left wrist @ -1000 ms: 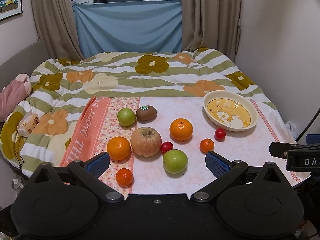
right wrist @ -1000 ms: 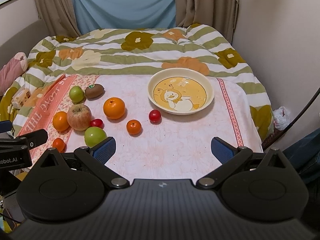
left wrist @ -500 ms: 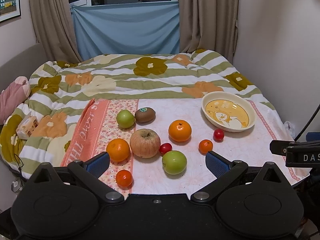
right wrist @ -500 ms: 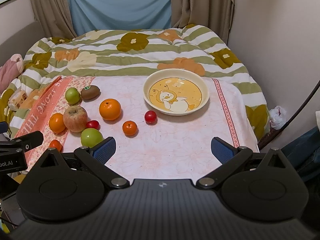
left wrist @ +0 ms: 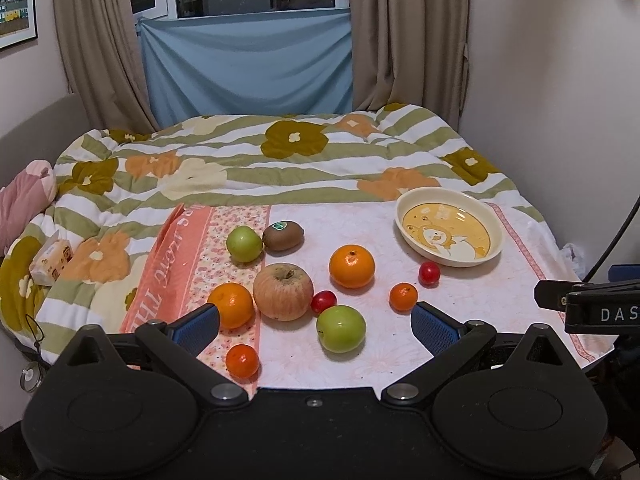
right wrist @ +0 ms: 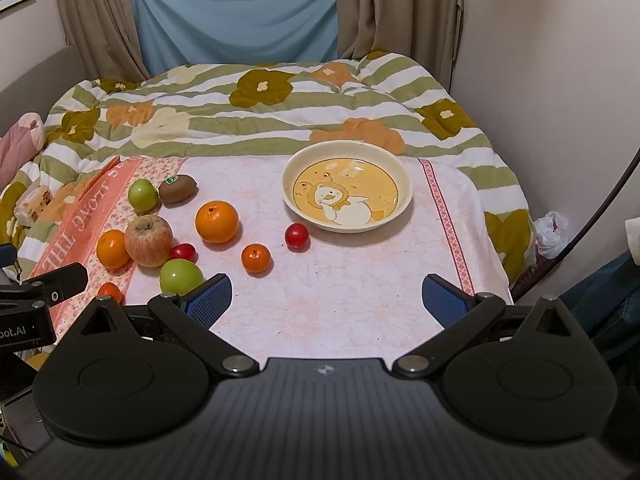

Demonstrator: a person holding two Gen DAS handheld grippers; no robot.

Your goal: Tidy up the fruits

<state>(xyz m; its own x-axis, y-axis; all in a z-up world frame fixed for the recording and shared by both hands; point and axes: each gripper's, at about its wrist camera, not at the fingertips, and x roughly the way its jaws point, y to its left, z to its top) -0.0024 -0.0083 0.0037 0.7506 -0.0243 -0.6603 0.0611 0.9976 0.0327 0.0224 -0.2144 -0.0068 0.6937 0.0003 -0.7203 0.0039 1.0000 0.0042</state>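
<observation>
Both the left gripper [left wrist: 315, 322] and the right gripper [right wrist: 327, 295] are being held with jaws spread wide and nothing between them, above the near edge of the pink cloth [right wrist: 360, 280] laid on the bed. The fruits are lying clustered toward the cloth's left edge: a reddish apple [left wrist: 283, 291], a kiwi [left wrist: 283, 235], a large orange [left wrist: 351, 266] and a green apple [left wrist: 341, 328], well apart from the duck-printed bowl [right wrist: 404, 184] near the far right corner. In the right wrist view a small orange [right wrist: 109, 292] is being partly hidden behind the gripper body.

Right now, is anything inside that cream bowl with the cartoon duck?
No fruit: the cream round bowl holds nothing, its duck picture fully visible. What lies under the bowl is hidden.
</observation>
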